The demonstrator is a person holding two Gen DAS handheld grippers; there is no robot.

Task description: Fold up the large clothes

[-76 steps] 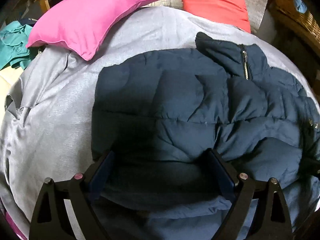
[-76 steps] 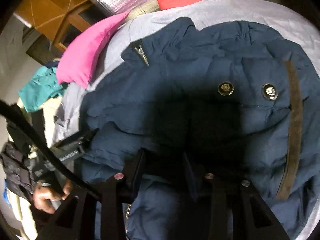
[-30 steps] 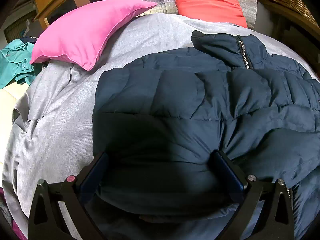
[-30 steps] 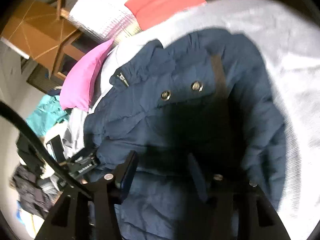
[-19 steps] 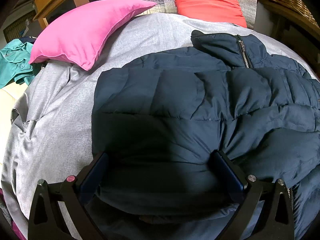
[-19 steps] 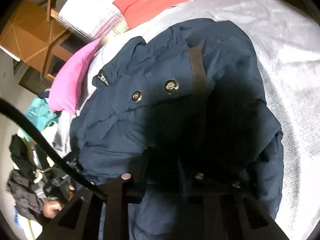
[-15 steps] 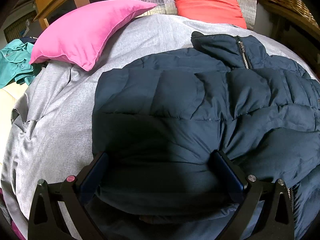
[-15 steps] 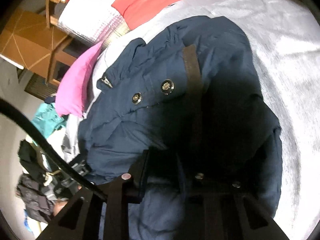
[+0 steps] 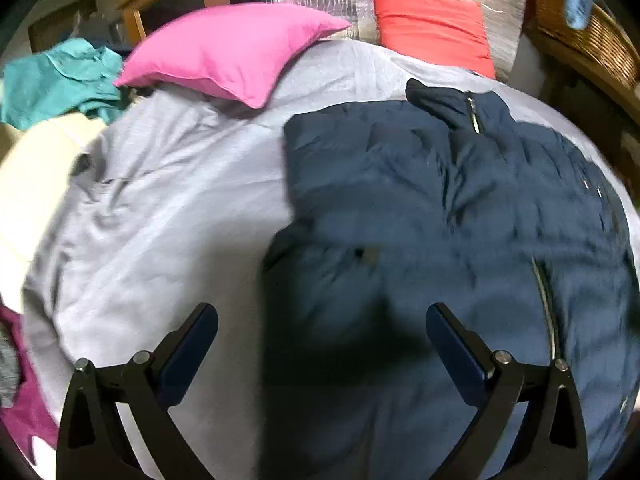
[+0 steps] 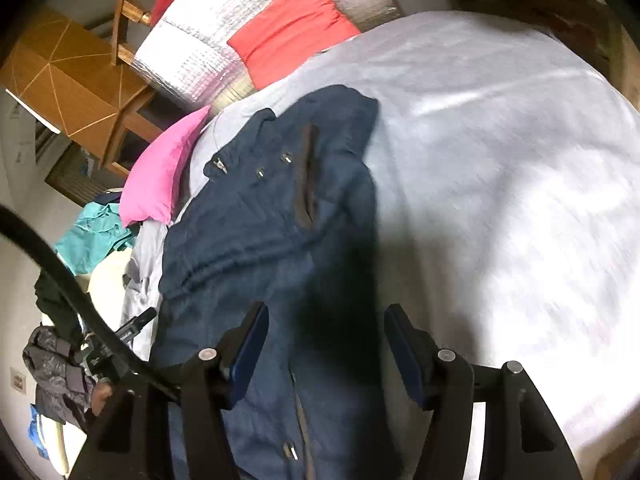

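Note:
A navy puffer jacket (image 9: 440,216) lies on a grey bedspread (image 9: 168,208), its collar and zip toward the far end. My left gripper (image 9: 322,336) is open and empty, raised above the jacket's left edge. The jacket also shows in the right wrist view (image 10: 264,220), with a brown strip and snap buttons on top. My right gripper (image 10: 324,332) is open and empty, raised above the jacket's right edge and the bare bedspread (image 10: 500,184).
A pink pillow (image 9: 228,48) and a red pillow (image 9: 432,28) lie at the head of the bed against a silver quilted panel (image 10: 224,36). Teal clothing (image 9: 56,80) is piled off the left side. A wicker basket (image 9: 588,52) stands at the right.
Both grippers have opened, let go of the jacket and lifted back from it. The jacket now lies narrower, with its sides folded in. The right view has swung toward the bare bedspread.

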